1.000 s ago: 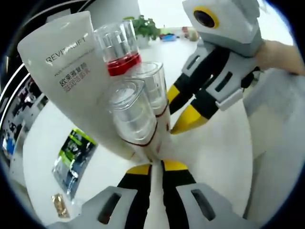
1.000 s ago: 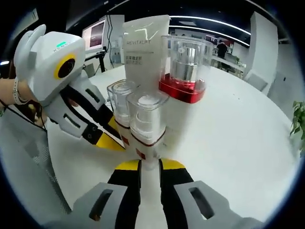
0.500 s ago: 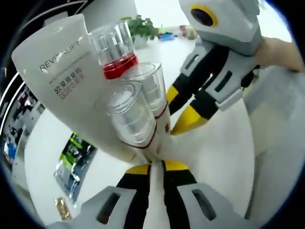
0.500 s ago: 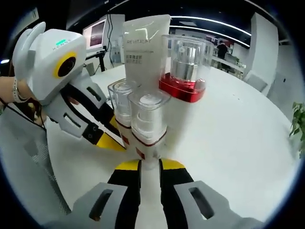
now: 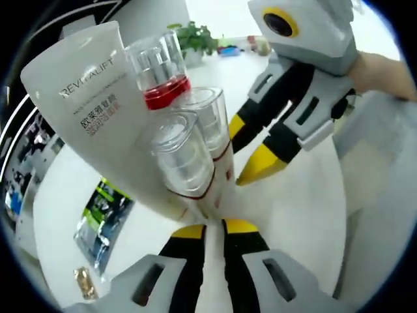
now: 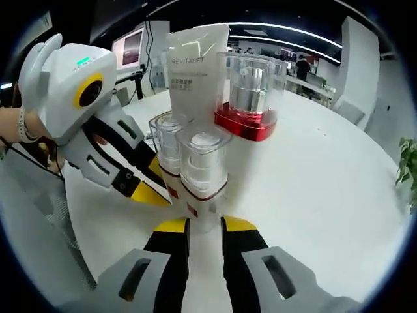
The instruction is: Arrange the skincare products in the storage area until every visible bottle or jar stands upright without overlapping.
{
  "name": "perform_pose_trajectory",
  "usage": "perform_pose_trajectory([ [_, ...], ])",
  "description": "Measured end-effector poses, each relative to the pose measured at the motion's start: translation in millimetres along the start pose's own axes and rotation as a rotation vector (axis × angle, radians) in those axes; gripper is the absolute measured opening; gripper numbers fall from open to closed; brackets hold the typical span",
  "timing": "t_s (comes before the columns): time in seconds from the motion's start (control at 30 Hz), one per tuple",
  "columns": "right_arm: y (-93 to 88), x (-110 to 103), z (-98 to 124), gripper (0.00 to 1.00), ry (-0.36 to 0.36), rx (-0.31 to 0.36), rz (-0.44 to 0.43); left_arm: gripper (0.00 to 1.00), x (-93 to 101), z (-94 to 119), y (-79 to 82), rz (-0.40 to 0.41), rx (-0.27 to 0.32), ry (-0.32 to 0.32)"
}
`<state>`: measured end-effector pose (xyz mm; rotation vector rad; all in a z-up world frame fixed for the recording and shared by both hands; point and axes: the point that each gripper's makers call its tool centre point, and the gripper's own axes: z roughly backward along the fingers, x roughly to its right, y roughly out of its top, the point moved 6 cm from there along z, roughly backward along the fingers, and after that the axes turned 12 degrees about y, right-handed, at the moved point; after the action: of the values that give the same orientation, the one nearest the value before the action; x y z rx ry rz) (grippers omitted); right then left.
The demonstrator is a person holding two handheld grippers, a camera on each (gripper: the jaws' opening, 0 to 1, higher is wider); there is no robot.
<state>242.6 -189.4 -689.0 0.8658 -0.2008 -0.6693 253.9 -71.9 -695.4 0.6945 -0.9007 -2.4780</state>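
Observation:
Two clear-capped pump bottles stand side by side on the white table (image 6: 313, 182). My left gripper (image 5: 215, 228) is shut on the base of the nearer one (image 5: 179, 156). Around the base of the other one (image 6: 202, 166) my right gripper (image 6: 204, 225) has its jaws slightly parted. Behind them rise a white Revitalift tube (image 6: 192, 72) and a red-collared bottle (image 6: 247, 98) under a clear cap. The right gripper (image 5: 251, 147) reaches in beside the far pump bottle (image 5: 208, 120). The left gripper (image 6: 153, 189) comes in at the rear pump bottle (image 6: 166, 147).
A green sachet (image 5: 101, 215) and a small gold item (image 5: 81, 280) lie on the table to the left. A potted plant (image 5: 195, 36) stands far back. A hand (image 5: 384, 72) holds the right gripper. A monitor (image 6: 130, 45) stands beyond the table.
The right gripper's jaws have spread a little around the pump bottle's base. The left gripper's hold looks the same; both views shifted only slightly.

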Motion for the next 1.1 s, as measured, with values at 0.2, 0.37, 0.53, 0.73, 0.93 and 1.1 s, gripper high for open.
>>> perform_pose_trajectory([
  [0.2,2.4,-3.2,4.4,0.26,0.002,0.012,-0.007,0.06,-2.4,11.5,1.5,0.043,0.009,0.014],
  [0.37,6.3,-8.7,8.1,0.31,0.002,0.02,-0.004,0.09,-6.6,25.1,-0.2,0.086,0.024,0.031],
  [0.53,9.1,-14.7,12.3,0.37,-0.007,0.036,-0.001,0.13,-13.2,40.6,-3.7,0.138,0.053,0.072],
  [0.73,10.9,-22.0,21.4,0.46,-0.018,0.051,0.002,0.2,-22.1,61.6,-11.2,0.273,0.091,0.107],
  [0.93,10.5,-30.8,27.6,0.55,-0.017,0.058,-0.005,0.28,-30.3,80.4,-21.5,0.31,0.089,0.161],
  [1.1,14.4,-39.0,30.8,0.62,-0.009,0.065,0.001,0.32,-28.7,96.8,-18.6,0.346,0.115,0.181],
])
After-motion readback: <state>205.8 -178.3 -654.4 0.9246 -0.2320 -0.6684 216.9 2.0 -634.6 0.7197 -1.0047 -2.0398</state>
